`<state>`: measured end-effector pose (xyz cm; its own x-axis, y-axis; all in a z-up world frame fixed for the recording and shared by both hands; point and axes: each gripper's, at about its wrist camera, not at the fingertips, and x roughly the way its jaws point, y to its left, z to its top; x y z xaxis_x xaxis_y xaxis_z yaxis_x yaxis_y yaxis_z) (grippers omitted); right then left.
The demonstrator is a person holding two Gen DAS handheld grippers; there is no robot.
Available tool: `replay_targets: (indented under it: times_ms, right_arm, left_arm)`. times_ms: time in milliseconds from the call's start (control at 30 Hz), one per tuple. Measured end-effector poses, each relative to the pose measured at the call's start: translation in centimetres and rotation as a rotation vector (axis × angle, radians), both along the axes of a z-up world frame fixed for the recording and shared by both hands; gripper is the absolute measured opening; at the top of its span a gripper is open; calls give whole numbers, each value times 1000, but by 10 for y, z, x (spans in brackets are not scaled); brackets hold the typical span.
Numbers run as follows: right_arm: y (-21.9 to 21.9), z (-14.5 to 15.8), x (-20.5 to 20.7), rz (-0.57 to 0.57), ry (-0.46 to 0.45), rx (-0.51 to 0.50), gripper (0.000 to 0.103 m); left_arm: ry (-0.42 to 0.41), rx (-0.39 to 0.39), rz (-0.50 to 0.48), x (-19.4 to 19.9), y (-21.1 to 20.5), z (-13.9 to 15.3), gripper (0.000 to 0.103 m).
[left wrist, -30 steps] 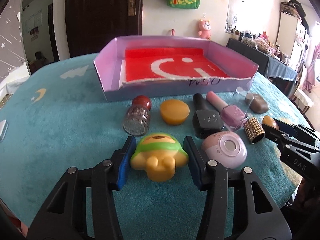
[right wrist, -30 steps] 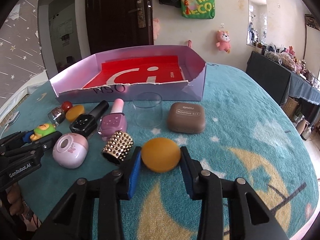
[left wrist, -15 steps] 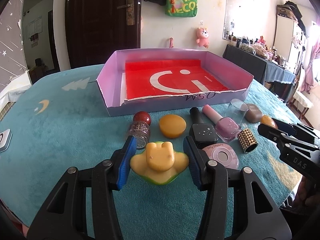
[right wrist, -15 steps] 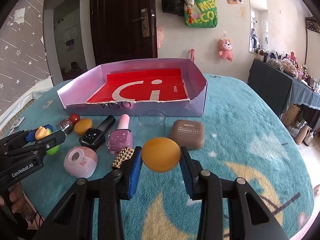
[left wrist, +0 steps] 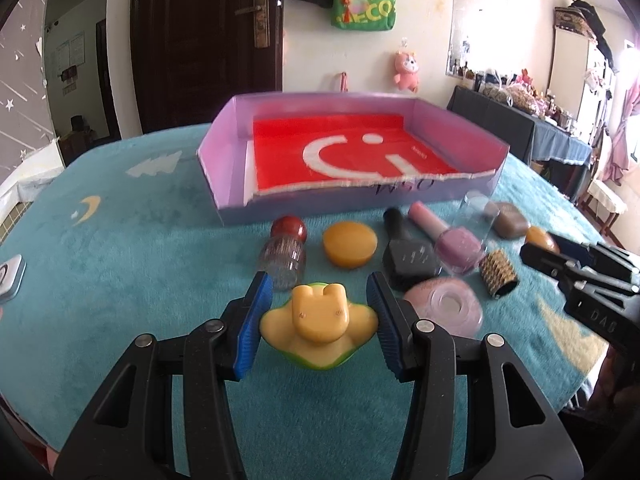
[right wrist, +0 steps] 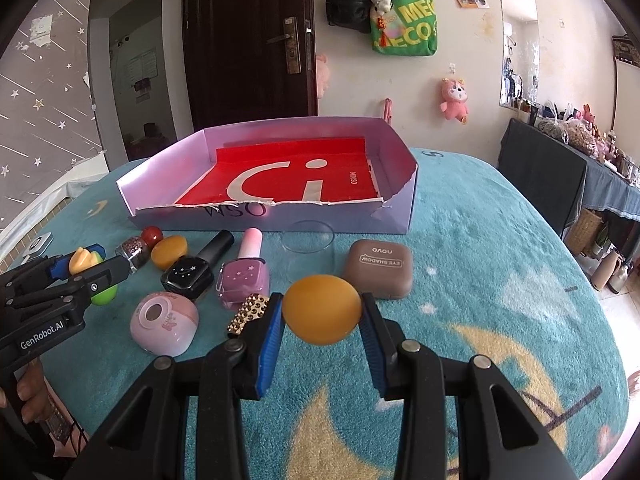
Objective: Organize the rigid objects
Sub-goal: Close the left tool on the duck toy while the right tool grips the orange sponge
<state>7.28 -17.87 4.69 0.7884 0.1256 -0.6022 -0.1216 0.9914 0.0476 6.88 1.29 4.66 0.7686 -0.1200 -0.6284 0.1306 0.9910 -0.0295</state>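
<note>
Toy (left wrist: 319,330) underside — fingers (left wrist: 256,322) hiding flanks

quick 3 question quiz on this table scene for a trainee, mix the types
1. True or false: the tray already holds an object.
2. What does the left tool hold? A) frog toy B) black bottle C) brown case
3. Fill in: the right tool grips an orange ___.

Key: 1 false, only its red liner shows; 2 A; 3 egg-shaped ball.
</note>
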Motion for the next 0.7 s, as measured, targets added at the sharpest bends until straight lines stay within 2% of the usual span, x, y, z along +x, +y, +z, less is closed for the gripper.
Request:
replay_targets:
  times_ms: [167, 333, 367, 433, 500, 600, 700]
  right_arm:
    - [-4, -7, -6, -10, 15, -4, 40]
    - [-4, -20, -14, -14, 42, 1, 40]
    - [-3, -22, -16, -13, 40, -5, 40]
    - [0, -23, -21, -12, 22, -29, 41]
    - [1, -24, -23, -4, 22, -34, 47]
    - [3, -24, -26, 11, 14, -31, 63]
    - [2, -25, -28, 8, 2, -37, 65]
  left_arm:
    - [-12, 23, -8, -19, -2, -10, 48]
    - [-19, 13, -10, -31, -2, -18, 49]
    - [-12, 9, -7, -31, -2, -20, 50]
    - [-13, -14, -10, -33, 1, -23, 66]
    - [-32, -21, -2, -36, 2, -23, 74]
    - [-43, -8, 26, -35, 2, -25, 74]
    - [-38, -35, 49, -31, 8, -26, 74]
